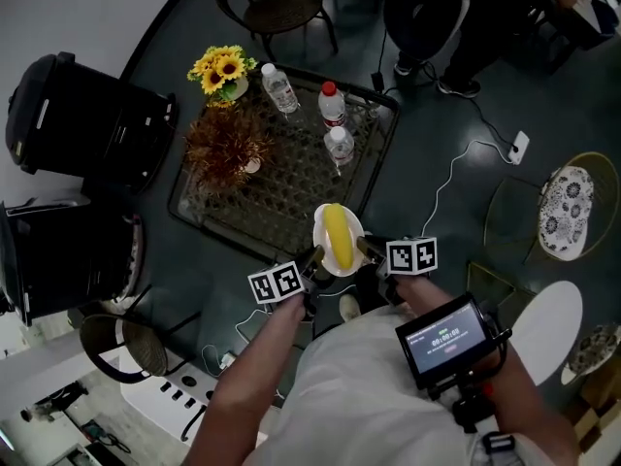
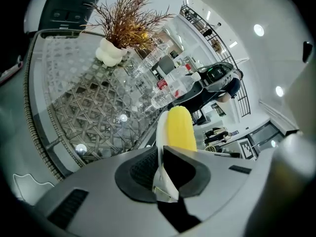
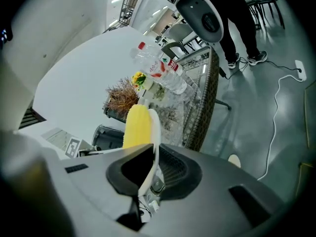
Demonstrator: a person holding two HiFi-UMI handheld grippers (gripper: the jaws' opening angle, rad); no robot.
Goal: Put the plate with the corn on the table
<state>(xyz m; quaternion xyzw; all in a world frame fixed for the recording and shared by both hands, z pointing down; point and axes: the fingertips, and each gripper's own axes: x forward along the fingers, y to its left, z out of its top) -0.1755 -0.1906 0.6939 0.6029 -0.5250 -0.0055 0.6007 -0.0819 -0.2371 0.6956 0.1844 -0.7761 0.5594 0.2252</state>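
A white plate (image 1: 330, 250) carrying a yellow corn cob (image 1: 337, 238) hangs at the near right edge of the glass-topped wicker table (image 1: 257, 216). My left gripper (image 1: 312, 258) is shut on the plate's left rim and my right gripper (image 1: 367, 248) is shut on its right rim. In the left gripper view the plate rim (image 2: 162, 132) is pinched edge-on in the left gripper (image 2: 165, 168), with the corn (image 2: 178, 127) just beyond. The right gripper view shows the plate (image 3: 154, 130) edge-on in the right gripper (image 3: 148, 174), the corn (image 3: 137, 127) to its left.
On the table stand a sunflower vase (image 1: 223, 70), a dried plant in a white pot (image 1: 221, 149) and three water bottles (image 1: 279, 87) (image 1: 332, 103) (image 1: 340, 146). Black armchairs (image 1: 87, 115) flank the left side. Cables (image 1: 456, 168) and small round tables (image 1: 545, 330) lie to the right.
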